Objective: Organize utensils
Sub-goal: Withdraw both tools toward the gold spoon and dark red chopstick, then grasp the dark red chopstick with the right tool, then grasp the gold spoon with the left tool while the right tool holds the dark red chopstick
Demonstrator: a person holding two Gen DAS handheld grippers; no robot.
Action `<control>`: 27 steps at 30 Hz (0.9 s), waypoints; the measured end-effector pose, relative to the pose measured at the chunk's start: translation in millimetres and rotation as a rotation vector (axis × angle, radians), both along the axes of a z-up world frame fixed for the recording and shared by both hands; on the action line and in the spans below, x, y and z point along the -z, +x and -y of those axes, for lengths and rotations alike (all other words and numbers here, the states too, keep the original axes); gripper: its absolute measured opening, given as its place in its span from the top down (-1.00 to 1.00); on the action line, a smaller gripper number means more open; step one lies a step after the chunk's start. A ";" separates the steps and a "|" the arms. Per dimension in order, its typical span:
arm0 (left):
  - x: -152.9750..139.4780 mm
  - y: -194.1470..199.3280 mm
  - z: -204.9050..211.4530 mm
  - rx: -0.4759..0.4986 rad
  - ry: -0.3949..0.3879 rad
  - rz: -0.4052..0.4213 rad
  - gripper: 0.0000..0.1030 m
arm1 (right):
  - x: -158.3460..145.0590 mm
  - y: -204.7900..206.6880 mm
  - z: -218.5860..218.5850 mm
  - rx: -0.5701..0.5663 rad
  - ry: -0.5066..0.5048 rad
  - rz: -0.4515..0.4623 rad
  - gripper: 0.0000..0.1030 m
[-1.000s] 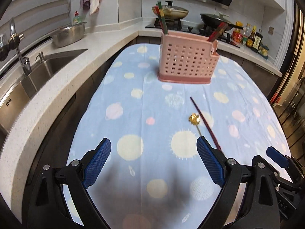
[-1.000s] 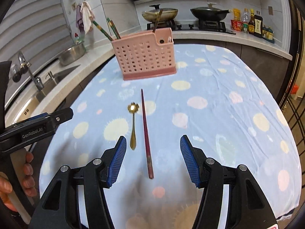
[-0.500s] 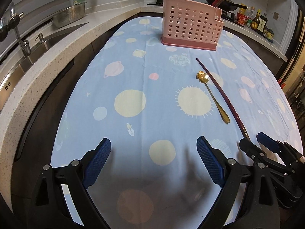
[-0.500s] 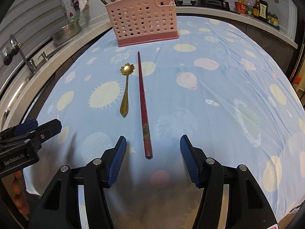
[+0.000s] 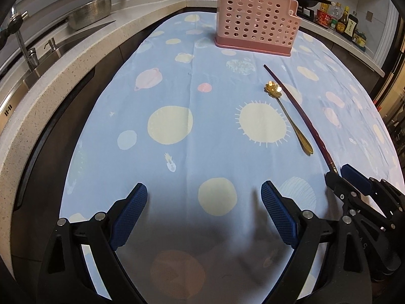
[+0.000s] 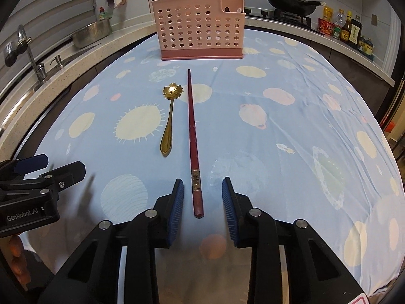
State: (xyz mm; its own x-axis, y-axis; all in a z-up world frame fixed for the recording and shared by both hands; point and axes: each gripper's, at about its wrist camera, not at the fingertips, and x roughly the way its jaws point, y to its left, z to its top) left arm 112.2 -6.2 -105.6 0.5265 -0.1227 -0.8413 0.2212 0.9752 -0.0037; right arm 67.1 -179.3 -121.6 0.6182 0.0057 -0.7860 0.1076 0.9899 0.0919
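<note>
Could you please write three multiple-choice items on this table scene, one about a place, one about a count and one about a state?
1. Where does the gold spoon lie relative to the red chopstick, in the right wrist view?
A. left of it
B. right of it
C. across it

2. How many utensils lie loose on the tablecloth?
A. one
B. two
C. four

3. How does the right gripper stand?
A. clamped on the spoon
B. around the chopstick's thick end, pads apart from it
C. inside the pink holder

Answers: 1 A, spoon and chopstick lie side by side; 2 B, only spoon and chopstick; 3 B, its jaws have just been closing, gaps show on both sides.
</note>
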 end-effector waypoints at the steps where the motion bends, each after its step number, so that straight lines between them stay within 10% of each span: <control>1: 0.9 0.1 0.1 0.000 0.002 -0.001 -0.69 | -0.1 -0.3 0.0 -0.002 0.002 -0.001 0.63; 27: 3.4 33.9 72.6 0.085 -0.093 -0.047 -0.69 | -8.7 -25.2 38.4 0.070 0.138 -0.024 0.87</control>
State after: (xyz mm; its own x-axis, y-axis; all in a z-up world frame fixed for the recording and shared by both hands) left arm 146.1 -78.8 -109.0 0.4715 -0.2434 -0.8476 0.3001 0.9481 -0.1053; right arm 41.9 -217.7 -112.9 0.6018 0.0719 -0.7954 0.1802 0.9580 0.2229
